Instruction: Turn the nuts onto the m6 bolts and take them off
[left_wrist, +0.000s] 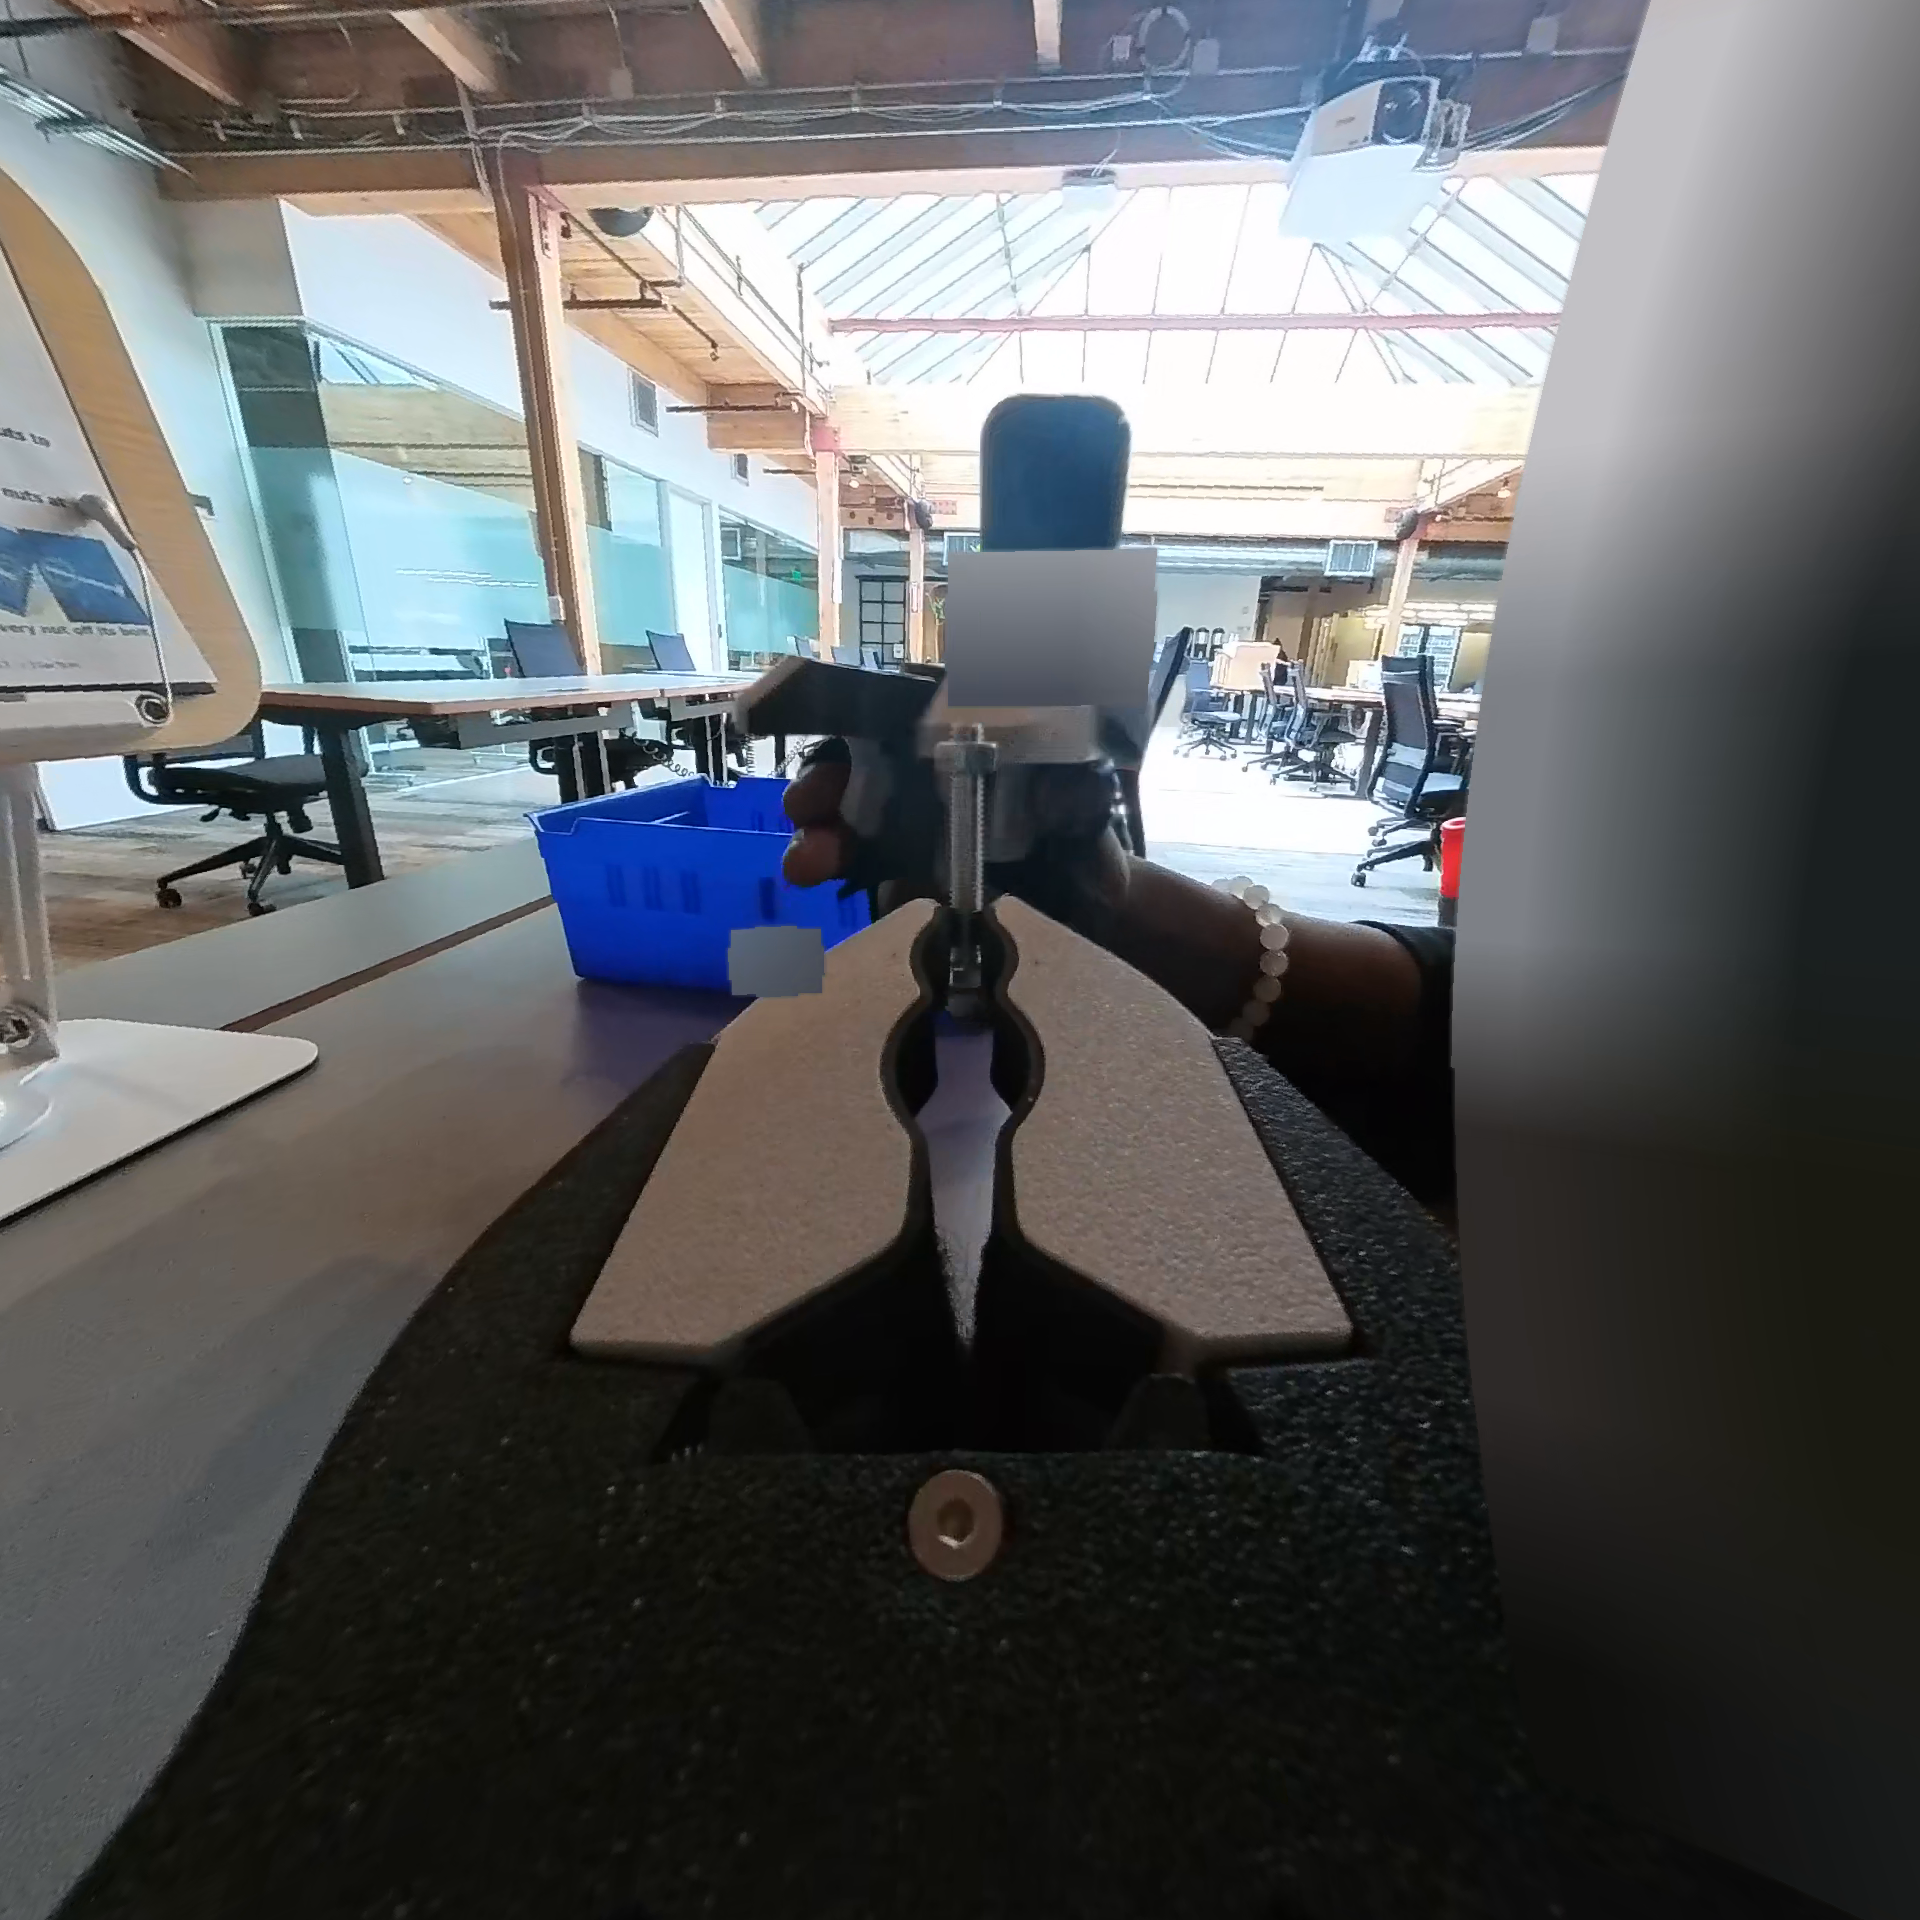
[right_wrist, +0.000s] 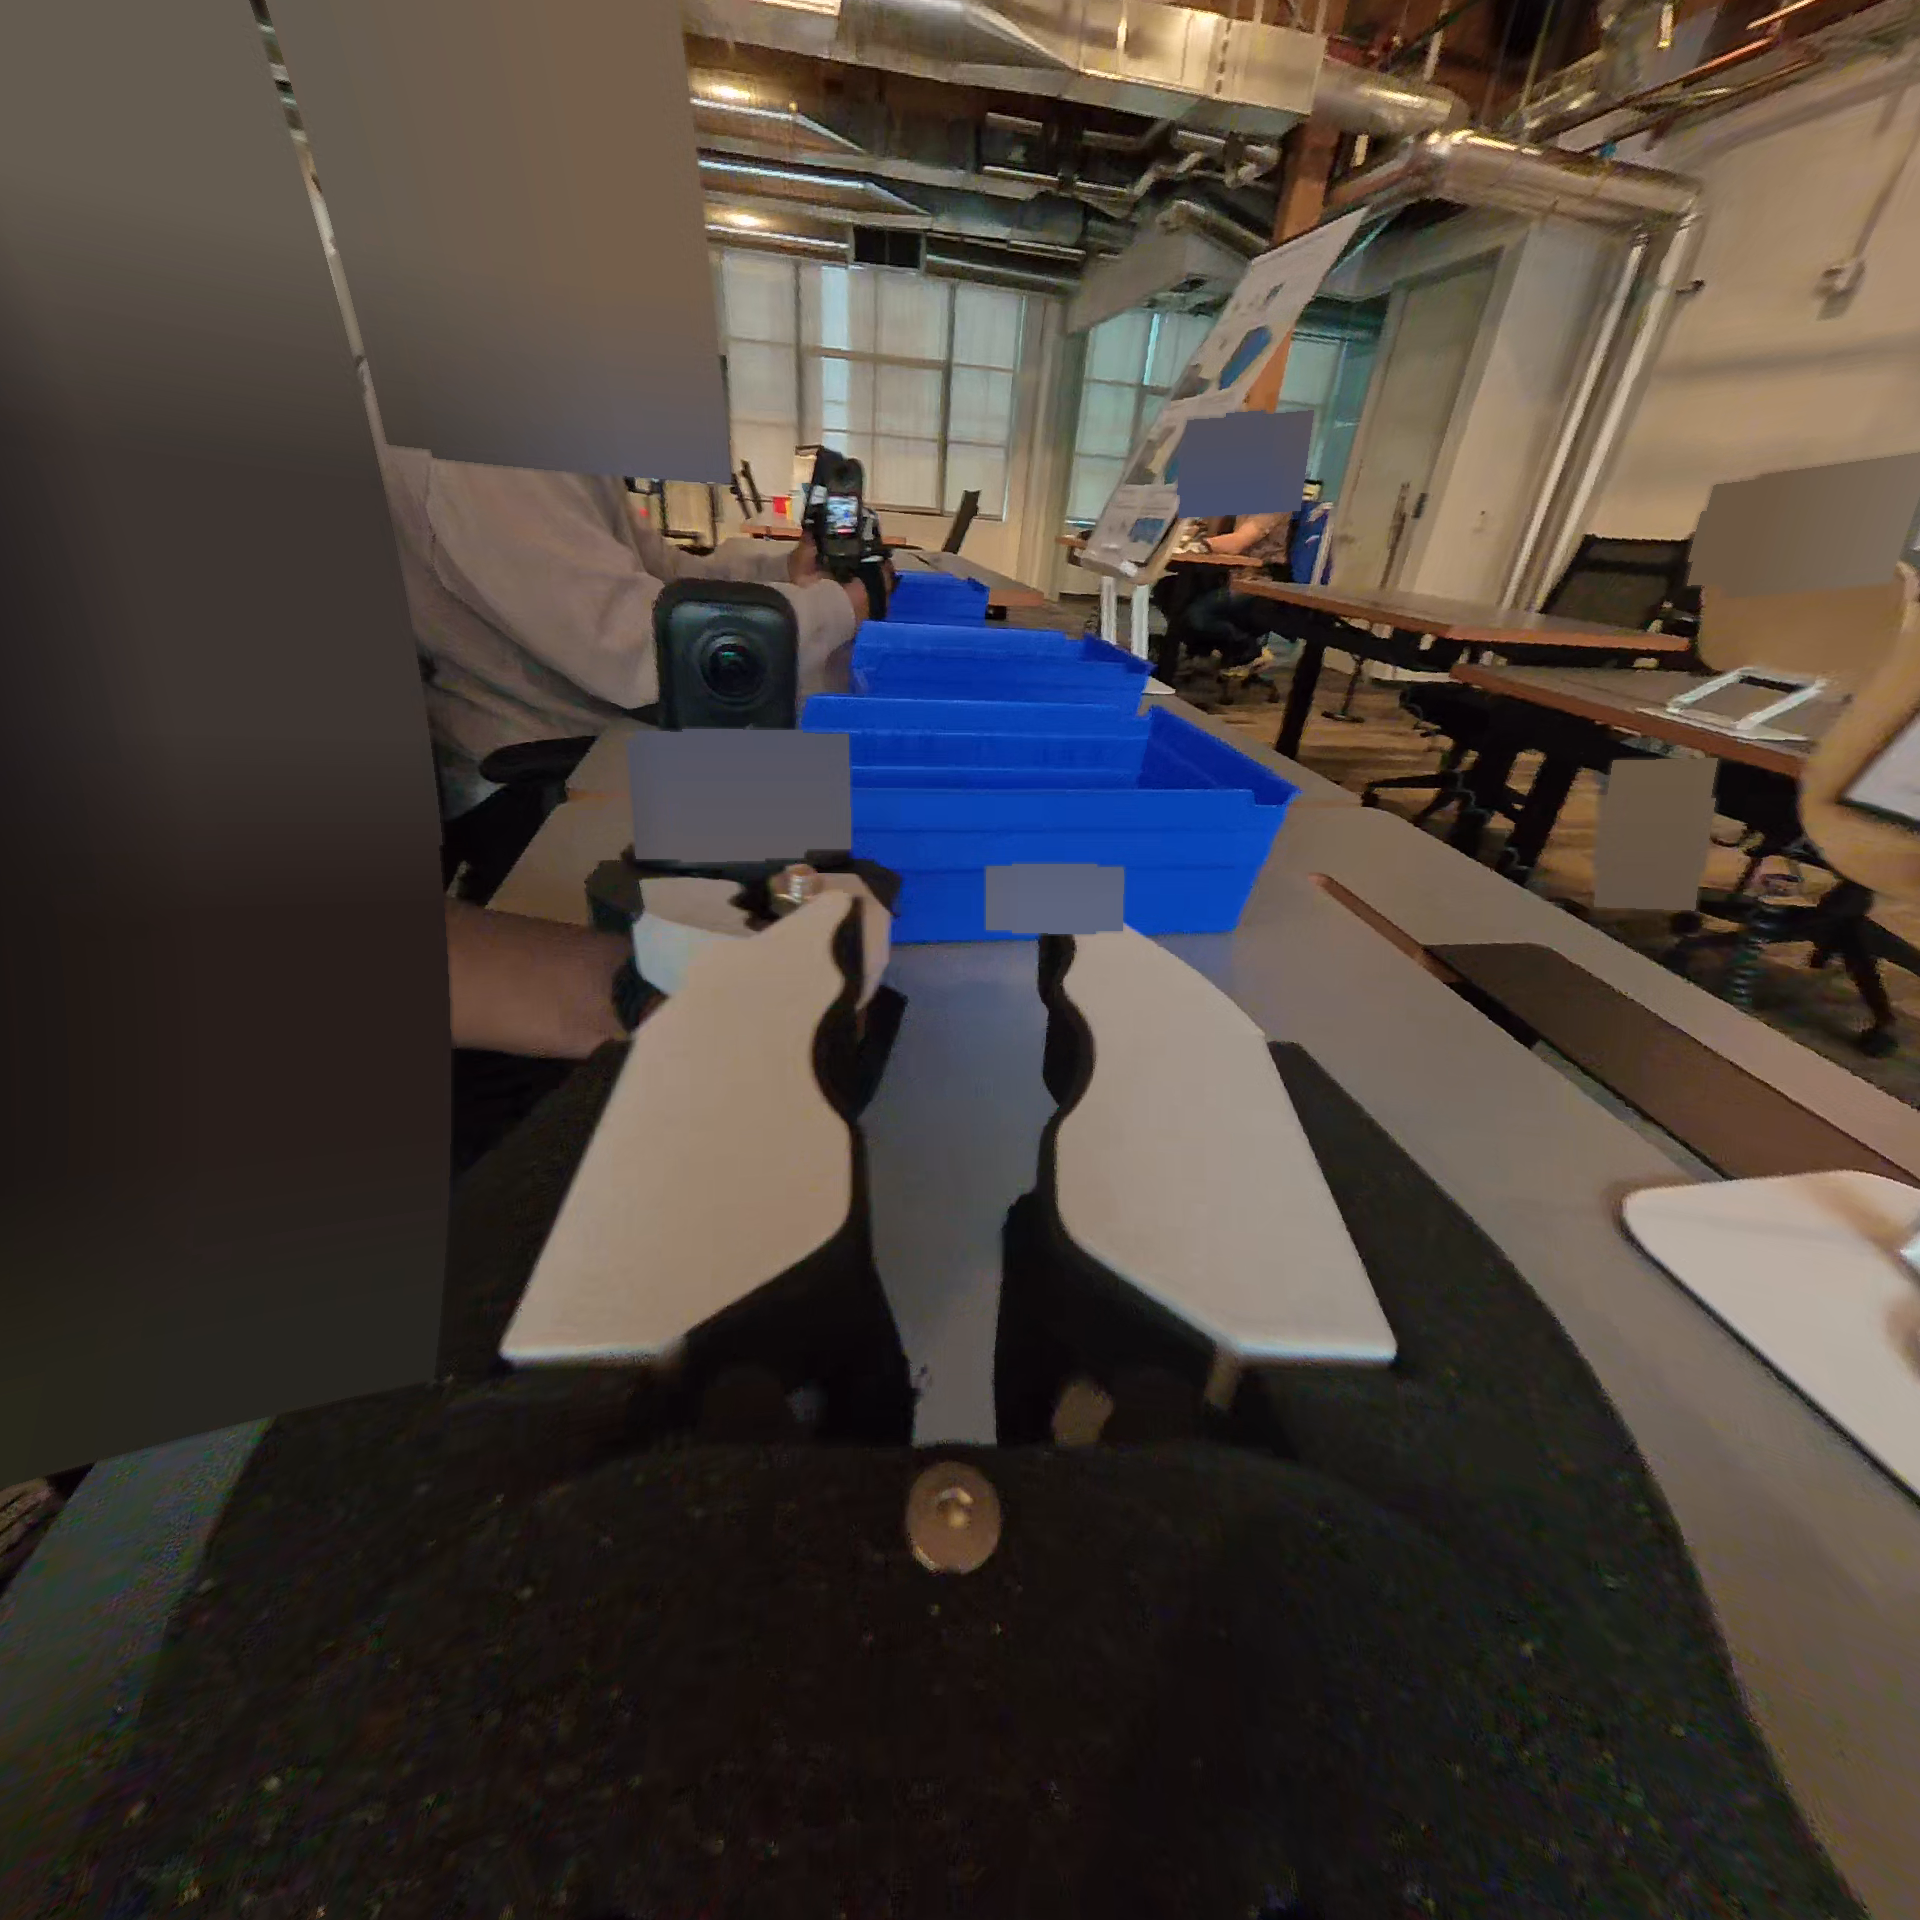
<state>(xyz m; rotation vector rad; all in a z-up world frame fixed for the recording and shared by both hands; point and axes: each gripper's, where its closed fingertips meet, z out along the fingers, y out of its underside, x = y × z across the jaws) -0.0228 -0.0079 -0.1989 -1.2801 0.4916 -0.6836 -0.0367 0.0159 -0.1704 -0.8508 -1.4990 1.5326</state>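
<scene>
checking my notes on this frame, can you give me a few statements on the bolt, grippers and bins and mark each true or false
1. The left gripper is shut on a threaded bolt. True.
2. The bolt lies flat on the table. False: it stands upright, its lower end between the fingertips.
3. A nut sits near the bolt's top end. True.
4. The right gripper is clamped on the nut. False: its fingers stand apart with bare table between them.
5. The bin behind the grippers is red. False: it is blue.
</scene>
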